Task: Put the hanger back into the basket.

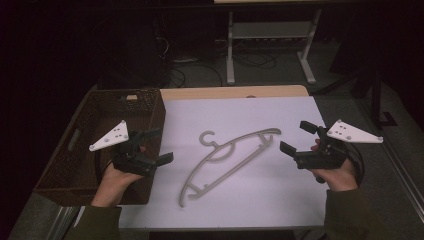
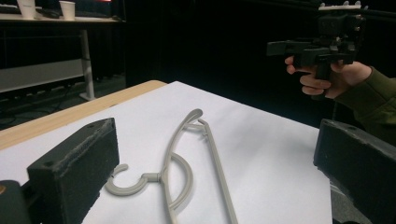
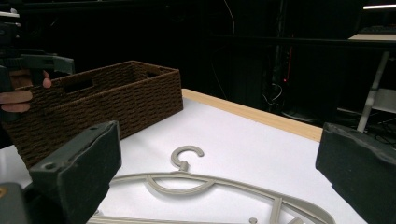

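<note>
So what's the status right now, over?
Left gripper and right gripper open, empty. Hanger flat on the white sheet between them. Nothing in the way.

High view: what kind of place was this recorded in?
Probably a lab or office workroom, dimly lit: a white-covered table with a wicker basket and a hanger, loose cables on the floor, and a metal-legged desk behind.
</note>
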`<state>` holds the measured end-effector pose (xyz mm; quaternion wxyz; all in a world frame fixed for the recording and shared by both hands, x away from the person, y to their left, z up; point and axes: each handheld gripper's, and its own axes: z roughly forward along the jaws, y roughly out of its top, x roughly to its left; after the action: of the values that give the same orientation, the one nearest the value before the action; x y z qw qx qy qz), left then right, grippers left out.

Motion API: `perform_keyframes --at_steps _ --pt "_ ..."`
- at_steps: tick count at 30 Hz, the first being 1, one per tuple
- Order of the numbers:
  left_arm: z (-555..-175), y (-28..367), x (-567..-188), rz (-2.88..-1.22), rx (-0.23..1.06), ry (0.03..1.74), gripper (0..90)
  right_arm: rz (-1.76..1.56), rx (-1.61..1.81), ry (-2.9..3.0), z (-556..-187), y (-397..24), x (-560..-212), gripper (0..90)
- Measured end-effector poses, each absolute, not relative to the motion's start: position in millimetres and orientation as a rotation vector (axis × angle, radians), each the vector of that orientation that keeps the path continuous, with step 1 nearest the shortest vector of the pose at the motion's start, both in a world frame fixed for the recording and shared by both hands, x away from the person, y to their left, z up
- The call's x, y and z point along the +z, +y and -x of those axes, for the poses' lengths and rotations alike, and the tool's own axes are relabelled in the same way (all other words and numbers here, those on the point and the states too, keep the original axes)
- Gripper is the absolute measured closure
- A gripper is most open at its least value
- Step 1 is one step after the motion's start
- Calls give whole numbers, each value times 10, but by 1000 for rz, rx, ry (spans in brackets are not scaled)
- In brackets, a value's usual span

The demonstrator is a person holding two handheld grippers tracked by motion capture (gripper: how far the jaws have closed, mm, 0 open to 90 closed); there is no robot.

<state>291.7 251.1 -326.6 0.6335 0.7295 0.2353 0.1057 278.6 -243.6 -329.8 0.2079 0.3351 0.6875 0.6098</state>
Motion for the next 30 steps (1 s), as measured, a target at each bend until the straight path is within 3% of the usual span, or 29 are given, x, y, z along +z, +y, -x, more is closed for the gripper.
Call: perform_keyframes --at_steps 11,30 --pt "-3018 2343 -3178 -1687 251 511 0 -930 1687 1929 -2857 -2392 -3296 0" --pt "-3342 1992 -3149 -1694 281 504 0 -922 1631 2003 -3337 -2042 -3323 0"
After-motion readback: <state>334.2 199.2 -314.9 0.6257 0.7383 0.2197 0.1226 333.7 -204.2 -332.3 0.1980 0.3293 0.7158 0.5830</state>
